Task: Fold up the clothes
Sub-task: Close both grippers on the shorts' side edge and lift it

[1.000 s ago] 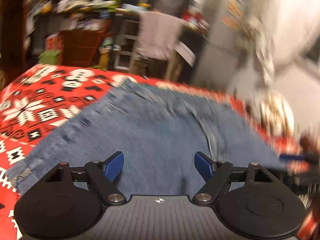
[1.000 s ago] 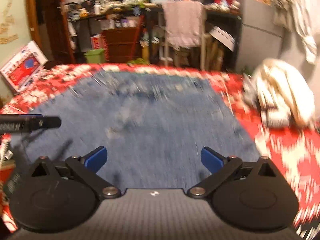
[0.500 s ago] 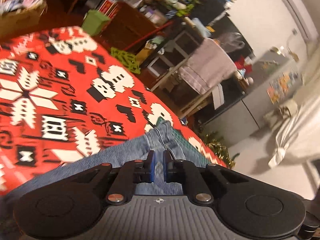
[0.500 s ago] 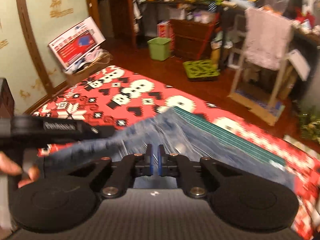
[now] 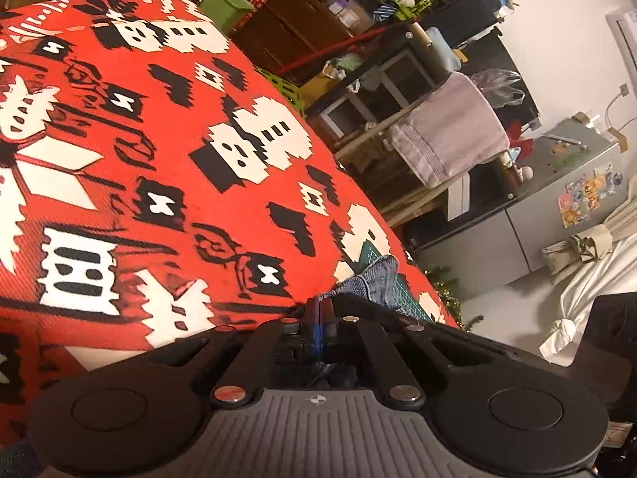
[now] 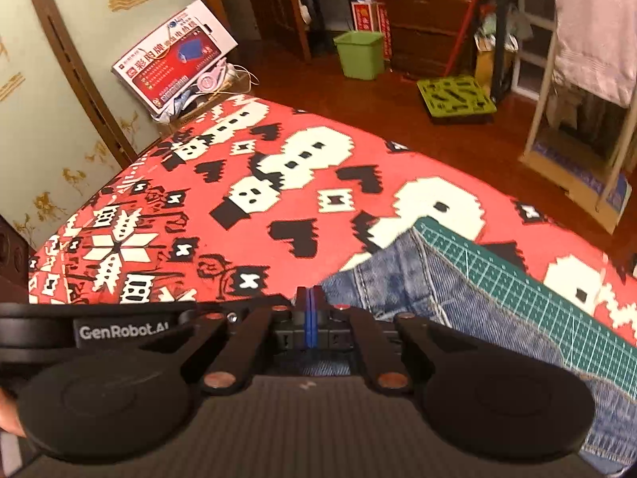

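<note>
Blue denim jeans (image 6: 402,279) lie on a red, white and black patterned blanket (image 6: 239,215), partly over a green cutting mat (image 6: 517,290). My right gripper (image 6: 309,298) is shut, its blue pads pressed together at the jeans' left edge, and denim shows beneath the fingers. In the left wrist view only a small fold of the jeans (image 5: 374,279) peeks out just beyond my left gripper (image 5: 318,310), which is shut with denim under its fingers. The left gripper's black body (image 6: 119,330) sits close to the left of the right one.
The blanket (image 5: 139,159) covers the surface ahead and to the left. A green bin (image 6: 360,53), a printed box (image 6: 175,59), a green crate (image 6: 456,97) and a rack with a grey towel (image 6: 593,28) stand on the floor beyond. A hand (image 6: 8,418) shows at the lower left.
A second ago both grippers were open over the spread jeans. Both have since shut on the denim and turned left, so the blanket now fills most of each view.
</note>
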The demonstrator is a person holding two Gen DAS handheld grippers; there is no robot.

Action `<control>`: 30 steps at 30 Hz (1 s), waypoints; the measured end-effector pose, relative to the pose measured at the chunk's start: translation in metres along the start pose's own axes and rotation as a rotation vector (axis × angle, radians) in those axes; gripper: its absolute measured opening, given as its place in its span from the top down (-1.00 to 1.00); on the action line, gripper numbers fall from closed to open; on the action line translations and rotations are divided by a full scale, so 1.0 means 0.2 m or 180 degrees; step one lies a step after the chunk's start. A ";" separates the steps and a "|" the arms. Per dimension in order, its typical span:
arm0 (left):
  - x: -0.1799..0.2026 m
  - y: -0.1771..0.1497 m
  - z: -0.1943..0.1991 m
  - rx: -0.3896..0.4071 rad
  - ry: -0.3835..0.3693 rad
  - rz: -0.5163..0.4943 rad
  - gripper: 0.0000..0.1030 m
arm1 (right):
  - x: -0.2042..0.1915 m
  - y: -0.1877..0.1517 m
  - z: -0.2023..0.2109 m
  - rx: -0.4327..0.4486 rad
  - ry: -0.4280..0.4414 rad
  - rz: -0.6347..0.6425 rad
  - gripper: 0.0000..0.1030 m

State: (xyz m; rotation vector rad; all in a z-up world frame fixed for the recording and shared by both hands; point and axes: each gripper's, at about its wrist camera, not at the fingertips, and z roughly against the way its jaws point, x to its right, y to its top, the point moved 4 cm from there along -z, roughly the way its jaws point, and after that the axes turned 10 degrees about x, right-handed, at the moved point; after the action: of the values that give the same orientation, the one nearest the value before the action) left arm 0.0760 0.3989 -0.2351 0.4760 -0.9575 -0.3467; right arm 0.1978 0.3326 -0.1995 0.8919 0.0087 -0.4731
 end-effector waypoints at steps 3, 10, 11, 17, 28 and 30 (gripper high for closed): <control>0.01 0.00 0.01 0.0013 0.0008 -0.0062 0.95 | 0.06 0.02 0.00 0.0015 0.0010 -0.0187 1.00; 0.02 -0.01 0.01 0.0029 0.0017 -0.0112 0.95 | 0.11 0.07 -0.02 0.0097 -0.0037 -0.0318 1.00; 0.02 0.00 0.02 0.0025 0.0030 -0.0127 0.95 | 0.11 0.09 -0.01 0.0136 -0.0057 -0.0319 0.97; 0.04 0.02 0.03 0.0107 -0.0009 -0.0111 0.96 | 0.20 0.15 0.06 0.0221 -0.0220 -0.0446 0.97; 0.08 -0.01 0.01 0.0032 0.0072 -0.0347 0.97 | 0.38 0.21 0.12 0.0396 -0.0299 -0.0848 0.94; 0.09 0.00 0.03 0.0028 0.0067 -0.0376 0.97 | 0.45 0.22 0.27 0.0430 -0.0397 -0.0844 0.95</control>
State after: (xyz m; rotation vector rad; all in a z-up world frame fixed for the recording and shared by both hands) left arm 0.0813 0.3888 -0.2200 0.5445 -0.9128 -0.4434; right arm 0.2859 0.2808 -0.1505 0.9975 -0.0197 -0.7835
